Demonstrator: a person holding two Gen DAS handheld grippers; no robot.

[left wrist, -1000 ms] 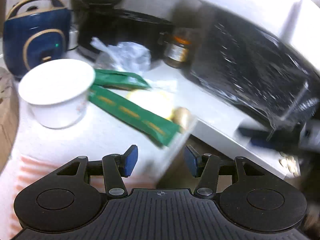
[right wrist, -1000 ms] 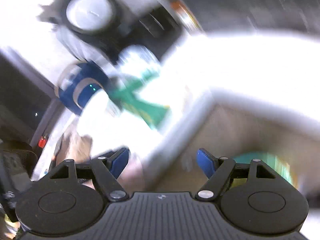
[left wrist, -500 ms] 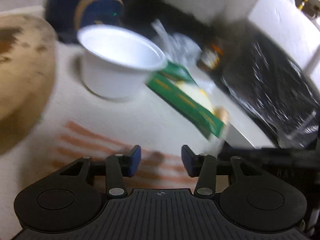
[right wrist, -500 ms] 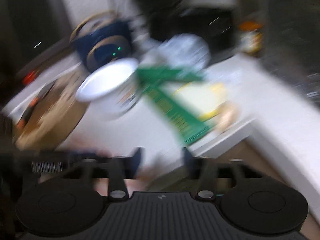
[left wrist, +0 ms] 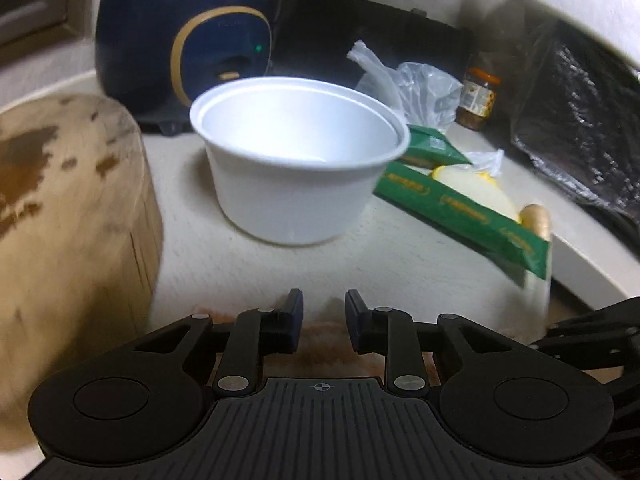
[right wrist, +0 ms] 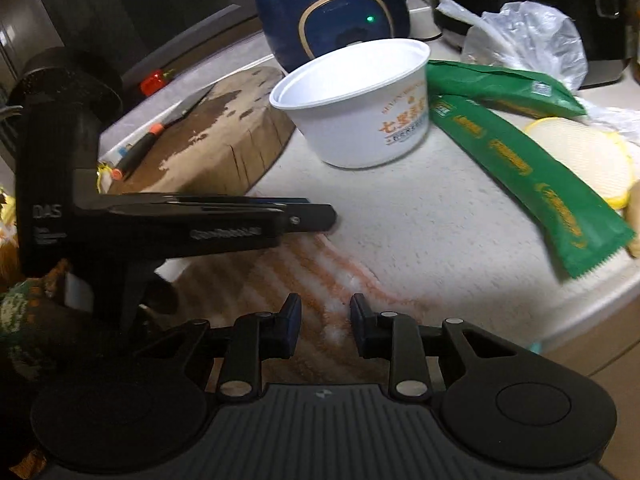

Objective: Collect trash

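Observation:
A white foam bowl [left wrist: 300,160] [right wrist: 360,100] stands upright and empty on the counter. Right of it lie two green wrappers; the long one [left wrist: 460,212] [right wrist: 528,176] reaches the counter edge and the shorter one [left wrist: 432,146] [right wrist: 500,84] lies behind it. A crumpled clear plastic bag [left wrist: 420,88] [right wrist: 528,40] sits behind them. My left gripper [left wrist: 323,316] [right wrist: 324,218] hovers over a striped towel short of the bowl, its jaws closing with nothing between them. My right gripper [right wrist: 325,320] hangs nearer the counter's front edge, open by a narrow gap and empty.
A thick wooden chopping block [left wrist: 68,220] [right wrist: 208,136] with a knife [right wrist: 160,132] on it fills the left. A blue rice cooker [left wrist: 180,40] stands behind the bowl. A jar [left wrist: 478,98] and a black foil-covered appliance [left wrist: 580,120] are on the right. A yellow-rimmed round pad [right wrist: 580,152] lies beside the wrappers.
Both grippers have come down and in over the counter's towel, and both jaws have narrowed. The right view has rolled upright, and the left gripper now shows in it.

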